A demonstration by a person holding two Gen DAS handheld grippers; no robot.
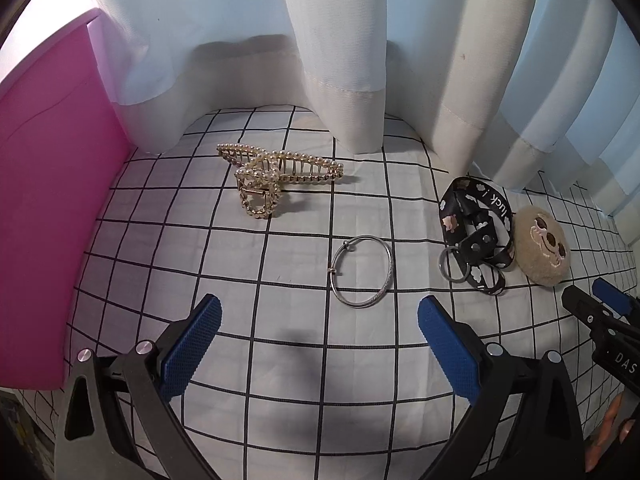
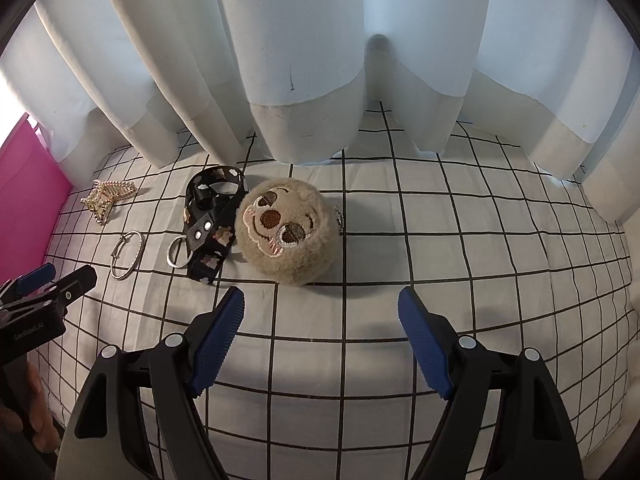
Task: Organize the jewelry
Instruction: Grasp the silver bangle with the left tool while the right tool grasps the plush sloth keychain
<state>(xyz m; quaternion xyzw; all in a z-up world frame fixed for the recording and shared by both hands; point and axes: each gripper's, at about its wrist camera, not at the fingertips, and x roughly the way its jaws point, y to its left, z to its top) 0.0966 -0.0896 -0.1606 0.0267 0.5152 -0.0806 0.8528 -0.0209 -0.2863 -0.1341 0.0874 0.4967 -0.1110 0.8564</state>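
Silver bangle (image 1: 362,271) lies flat on the checked cloth (image 1: 280,360), just ahead of the left gripper (image 1: 320,320), whose fingers are spread and empty. Right of the bangle, the right gripper (image 2: 320,320) also gapes.

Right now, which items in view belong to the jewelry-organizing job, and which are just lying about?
Belongs to the job:
- pearl hair claw
- silver bangle
- pink box, probably the place to put them
- left gripper and right gripper, both open

Just lying about, as far as I can judge:
- plush face keychain
- black printed strap
- curtain
- checked cloth
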